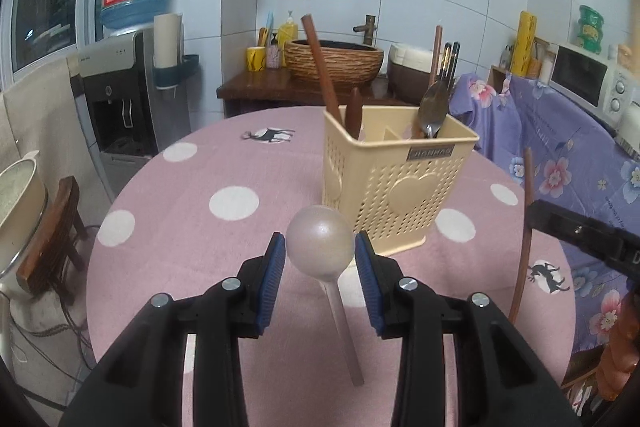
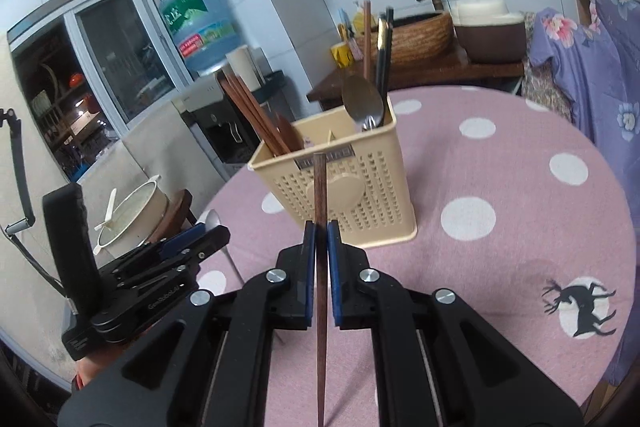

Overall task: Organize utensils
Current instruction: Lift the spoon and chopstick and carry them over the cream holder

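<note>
The left gripper (image 1: 320, 255) is clamped on a pale spoon's (image 1: 320, 247) bowl, its handle slanting down toward the camera. The right gripper (image 2: 321, 239) pinches a brown chopstick (image 2: 320, 187) upright between closed pads. Beyond both, on the pink table (image 1: 180, 227), stands the beige utensil basket (image 1: 392, 183).

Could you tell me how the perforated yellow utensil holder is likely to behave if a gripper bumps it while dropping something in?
The utensil holder looks like thin perforated plastic, so it is probably light and may slide on the tablecloth. The long chopsticks leaning out of it probably raise its balance point, so a knock near the rim could tip it.
</note>
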